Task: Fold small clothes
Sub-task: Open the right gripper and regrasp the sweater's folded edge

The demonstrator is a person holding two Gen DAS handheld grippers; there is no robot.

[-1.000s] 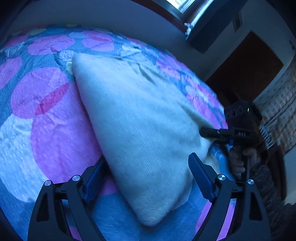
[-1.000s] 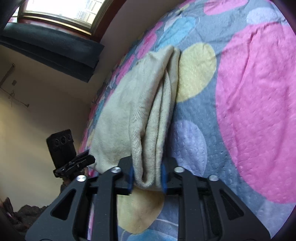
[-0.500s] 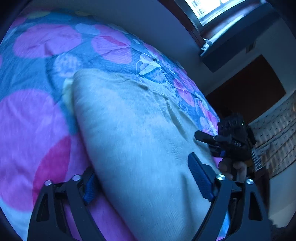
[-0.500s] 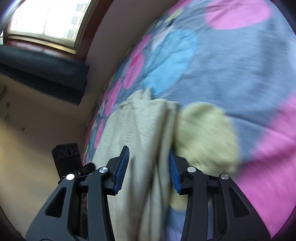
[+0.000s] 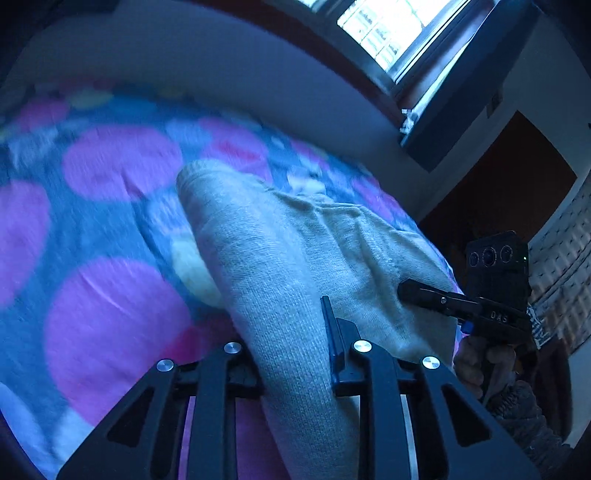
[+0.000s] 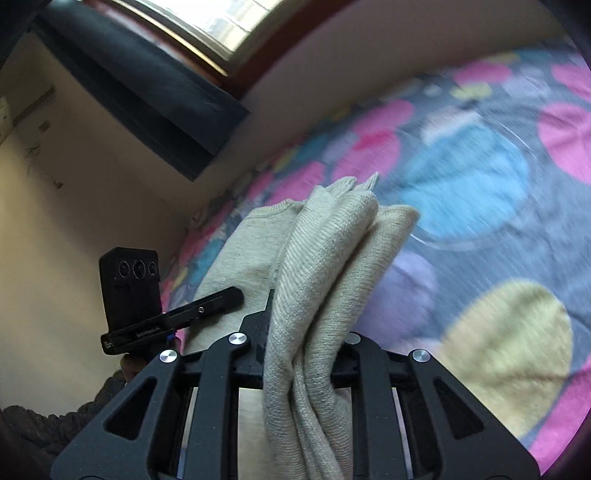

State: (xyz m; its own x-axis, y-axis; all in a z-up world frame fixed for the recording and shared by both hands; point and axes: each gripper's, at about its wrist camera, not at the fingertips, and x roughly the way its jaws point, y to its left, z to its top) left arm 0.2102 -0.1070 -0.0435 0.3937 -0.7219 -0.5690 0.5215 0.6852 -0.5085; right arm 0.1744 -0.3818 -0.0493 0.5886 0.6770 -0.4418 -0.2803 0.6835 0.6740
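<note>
A cream knit garment [image 5: 280, 240] lies folded lengthwise on a bedspread [image 5: 110, 314] with pink and blue circles. Its near end runs up between the fingers of my left gripper [image 5: 288, 325], whose jaws are closing and press on the cloth. The left finger is mostly hidden behind the knit. In the right wrist view the garment [image 6: 332, 236] hangs in bunched layers through my right gripper [image 6: 306, 317], which is also closing and pinches it. Each gripper shows in the other's view: the right gripper [image 5: 424, 295] and the left gripper [image 6: 221, 295], both at the garment's edge.
The bedspread [image 6: 480, 184] stretches away to a pale wall. A bright window [image 5: 388, 29] with a dark ledge sits above it, and a dark doorway [image 5: 498, 192] stands at the right. A person's hand [image 5: 476, 365] holds the right gripper's handle.
The left jaws have narrowed from wide apart onto the cloth. Both grippers have risen and moved along the bed, and the garment's near end is lifted and bunched.
</note>
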